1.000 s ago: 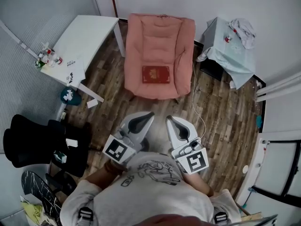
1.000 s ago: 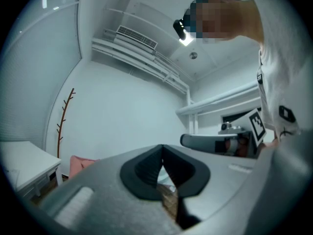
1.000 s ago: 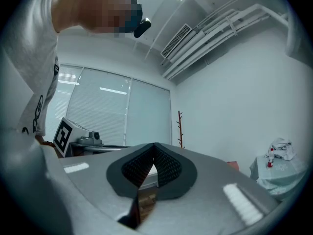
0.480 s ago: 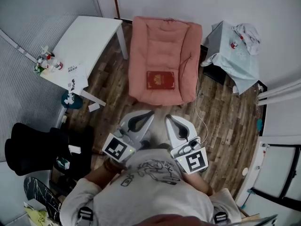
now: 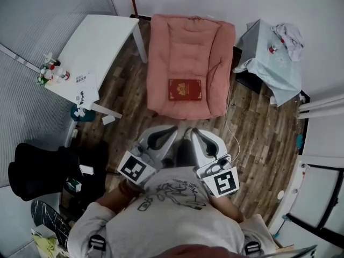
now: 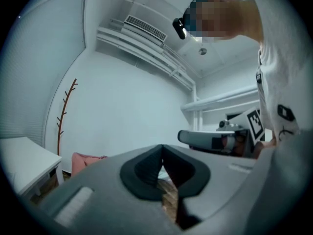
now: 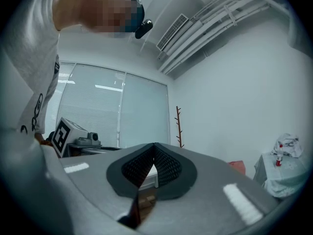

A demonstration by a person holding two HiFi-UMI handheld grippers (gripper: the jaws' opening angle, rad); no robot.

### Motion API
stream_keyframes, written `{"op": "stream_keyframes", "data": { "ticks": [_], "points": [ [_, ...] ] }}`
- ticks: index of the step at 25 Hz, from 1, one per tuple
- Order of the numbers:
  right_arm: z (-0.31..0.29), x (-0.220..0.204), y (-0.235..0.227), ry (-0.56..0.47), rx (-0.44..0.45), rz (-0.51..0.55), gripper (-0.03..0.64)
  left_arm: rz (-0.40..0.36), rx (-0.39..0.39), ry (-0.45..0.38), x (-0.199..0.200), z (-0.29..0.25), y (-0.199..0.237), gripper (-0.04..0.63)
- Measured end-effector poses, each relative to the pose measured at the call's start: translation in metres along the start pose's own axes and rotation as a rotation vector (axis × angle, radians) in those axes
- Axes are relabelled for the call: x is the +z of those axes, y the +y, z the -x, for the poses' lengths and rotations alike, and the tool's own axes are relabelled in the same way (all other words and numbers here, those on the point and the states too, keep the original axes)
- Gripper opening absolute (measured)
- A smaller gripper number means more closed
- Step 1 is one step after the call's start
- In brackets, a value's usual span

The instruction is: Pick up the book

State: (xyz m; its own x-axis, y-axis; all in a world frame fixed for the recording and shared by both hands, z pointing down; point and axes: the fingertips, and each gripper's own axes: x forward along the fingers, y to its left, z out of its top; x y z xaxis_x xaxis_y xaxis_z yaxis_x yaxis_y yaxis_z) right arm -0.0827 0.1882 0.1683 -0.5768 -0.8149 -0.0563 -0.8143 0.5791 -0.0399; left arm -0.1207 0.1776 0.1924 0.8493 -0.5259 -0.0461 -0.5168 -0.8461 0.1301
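At the left of the plank floor (image 5: 258, 128) stands a white table (image 5: 94, 42) with small bottles (image 5: 51, 71) and papers (image 5: 84, 85) on its near corner. Beside it, against the white wall, is a pink armchair (image 5: 177, 42) with the red book (image 5: 185, 89) lying flat on its seat, and further right is a small table draped in pale cloth (image 5: 269, 63). Well short of the book, the left gripper (image 5: 172, 129) and right gripper (image 5: 194, 133) are side by side, both clenched on nothing and pointing toward the chair.

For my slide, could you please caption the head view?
Both shut, left gripper and right gripper face the book on a pink chair.
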Motion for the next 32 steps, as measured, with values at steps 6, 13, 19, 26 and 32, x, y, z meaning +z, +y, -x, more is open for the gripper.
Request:
{"op": "stream_keyframes", "data": {
  "ticks": [6, 13, 19, 26, 32],
  "points": [
    [-0.018, -0.005, -0.06, 0.005, 0.008, -0.007, 0.006, -0.007, 0.013, 0.005, -0.001, -0.057, 0.022, 0.003],
    [-0.041, -0.008, -0.154, 0.001, 0.023, -0.022, 0.006, -0.016, 0.041, 0.014, -0.007, -0.148, 0.054, 0.003],
    [-0.057, -0.01, -0.227, -0.001, 0.053, -0.013, 0.006, -0.026, 0.073, 0.024, -0.011, -0.214, 0.076, 0.003],
    [-0.071, -0.011, -0.273, 0.001, 0.074, -0.028, 0.006, -0.038, 0.114, 0.024, -0.01, -0.257, 0.093, 0.003],
    [-0.083, -0.019, -0.292, 0.017, 0.087, -0.036, 0.006, -0.031, 0.136, 0.032, -0.016, -0.275, 0.11, 0.003]
  ]
}}
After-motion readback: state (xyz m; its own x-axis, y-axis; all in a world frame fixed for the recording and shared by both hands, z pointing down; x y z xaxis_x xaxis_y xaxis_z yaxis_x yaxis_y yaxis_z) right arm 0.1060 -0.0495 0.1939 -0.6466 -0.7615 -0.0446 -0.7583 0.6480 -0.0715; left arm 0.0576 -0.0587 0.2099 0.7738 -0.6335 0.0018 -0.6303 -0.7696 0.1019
